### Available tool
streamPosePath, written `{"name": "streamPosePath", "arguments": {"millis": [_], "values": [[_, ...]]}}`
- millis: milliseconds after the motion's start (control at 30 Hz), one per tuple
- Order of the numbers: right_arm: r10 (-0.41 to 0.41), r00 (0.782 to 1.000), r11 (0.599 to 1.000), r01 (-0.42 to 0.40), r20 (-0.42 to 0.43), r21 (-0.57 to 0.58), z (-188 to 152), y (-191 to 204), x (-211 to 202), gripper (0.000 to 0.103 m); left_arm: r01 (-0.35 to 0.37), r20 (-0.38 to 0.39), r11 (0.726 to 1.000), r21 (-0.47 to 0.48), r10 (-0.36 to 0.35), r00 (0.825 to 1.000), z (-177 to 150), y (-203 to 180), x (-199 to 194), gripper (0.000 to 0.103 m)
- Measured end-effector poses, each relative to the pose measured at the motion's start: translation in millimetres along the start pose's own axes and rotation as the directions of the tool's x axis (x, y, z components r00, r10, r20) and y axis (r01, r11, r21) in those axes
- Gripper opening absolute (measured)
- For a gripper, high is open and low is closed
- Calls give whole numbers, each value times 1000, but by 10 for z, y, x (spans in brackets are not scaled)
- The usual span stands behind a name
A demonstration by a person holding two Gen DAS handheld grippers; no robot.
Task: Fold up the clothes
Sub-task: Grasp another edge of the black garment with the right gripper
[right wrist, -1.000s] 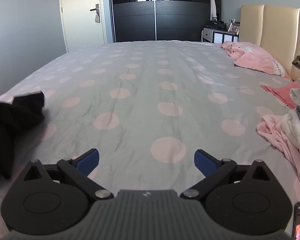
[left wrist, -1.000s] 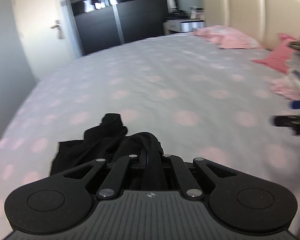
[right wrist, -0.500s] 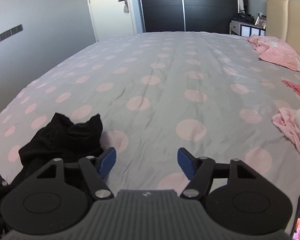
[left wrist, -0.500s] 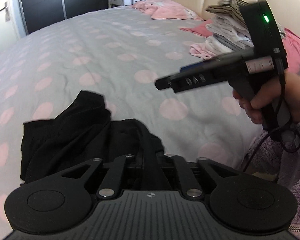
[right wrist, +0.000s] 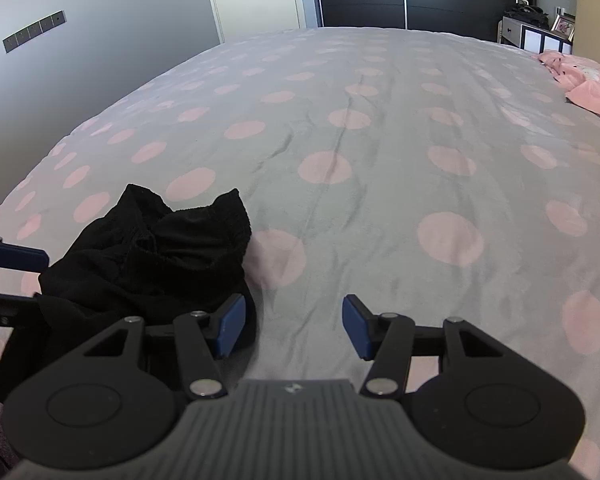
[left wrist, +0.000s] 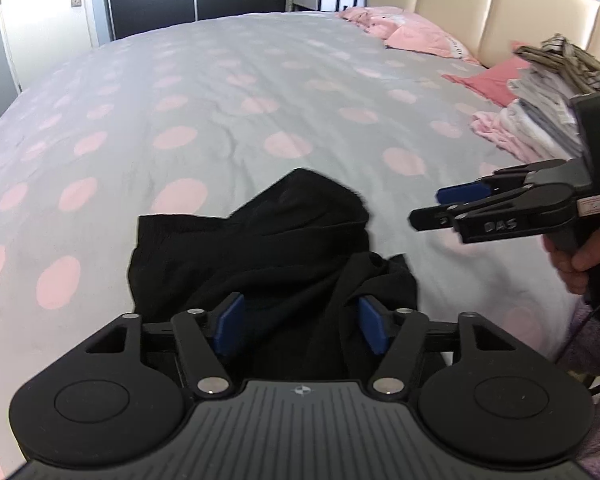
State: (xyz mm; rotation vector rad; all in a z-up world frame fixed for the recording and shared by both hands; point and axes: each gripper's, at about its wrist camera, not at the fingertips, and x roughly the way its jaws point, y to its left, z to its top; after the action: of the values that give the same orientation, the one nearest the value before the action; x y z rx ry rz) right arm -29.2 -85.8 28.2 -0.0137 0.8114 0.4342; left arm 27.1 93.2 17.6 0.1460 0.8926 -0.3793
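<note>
Between my left claw's (left wrist: 300, 328) blue pads (left wrist: 229, 322) lies a plain black garment (left wrist: 260, 240). Beyond it spreads a grey bedcover (left wrist: 260, 80) patterned with pink dots. Ahead to the right sit pink pillows (left wrist: 404, 32) against a cream headboard (left wrist: 460, 8). My right claw (right wrist: 294, 326) is black with blue pads too.

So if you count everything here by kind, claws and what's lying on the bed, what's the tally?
Claws: 2, left claw and right claw, both open
Black garment: 1
Pile of folded clothes: 1
Coral-pink cloth by the pile: 1
Pink pillow: 1
Total: 6
</note>
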Motion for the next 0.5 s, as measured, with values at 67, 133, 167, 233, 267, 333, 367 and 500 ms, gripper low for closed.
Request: {"name": "streamPosePath", "arguments": {"millis": [67,133,167,233,267,333,367,500], "values": [[3,1000,1000,-3,2,12,63,-6,86,62,-10,12,999,-32,10,1000,3,158,87,61],[5,1000,1000,-5,10,27,132,-19,167,63,-10,9,996,-88,11,1000,19,335,179,63],[6,1000,999,-7,13,35,170,-20,217,63,-7,8,993,-114,8,1000,25,418,220,64],[12,1000,998,-13,9,54,245,-20,328,63,-19,-4,990,-139,19,1000,34,554,303,66],[20,1000,998,-21,5,65,277,-17,379,63,-47,-10,989,-143,47,999,35,612,334,66],[44,999,996,-44,-3,78,323,6,475,63,-91,-14,981,-170,89,996,14,741,382,66],[56,998,995,-55,-6,80,344,26,529,63,-100,-18,976,-193,99,995,-5,811,404,66],[77,996,996,-75,-34,57,367,117,725,59,-94,-59,954,-284,80,995,-81,1051,563,66]]}}
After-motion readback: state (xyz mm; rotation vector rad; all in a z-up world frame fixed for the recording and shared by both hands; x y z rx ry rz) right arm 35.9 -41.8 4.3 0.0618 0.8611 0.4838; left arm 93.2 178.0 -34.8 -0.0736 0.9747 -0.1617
